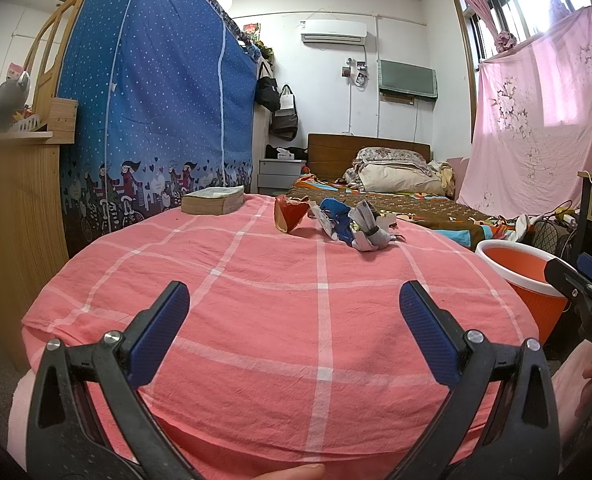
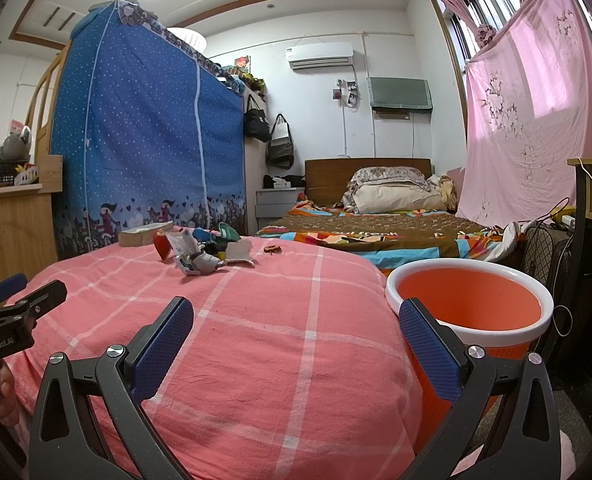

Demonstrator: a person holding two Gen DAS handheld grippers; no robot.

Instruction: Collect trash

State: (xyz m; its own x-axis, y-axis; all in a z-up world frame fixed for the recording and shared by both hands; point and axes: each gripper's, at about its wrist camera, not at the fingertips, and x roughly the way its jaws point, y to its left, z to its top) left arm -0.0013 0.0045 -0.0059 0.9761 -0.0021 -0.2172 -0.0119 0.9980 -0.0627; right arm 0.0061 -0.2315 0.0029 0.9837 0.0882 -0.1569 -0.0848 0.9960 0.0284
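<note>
Both grippers, left (image 1: 294, 312) and right (image 2: 296, 328), gaped empty; reaching far for the wrappers (image 1: 335, 220) first suited the bin (image 2: 471, 312)

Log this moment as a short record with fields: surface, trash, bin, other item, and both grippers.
surface: pink checked cloth over a raised surface
trash: crumpled wrappers heaped at the far end of the cloth
bin: orange bin with a white rim, beside the cloth on the right, looks empty
other item: thick book lying flat, left of the trash
left gripper: open, holds nothing
right gripper: open, holds nothing
</note>
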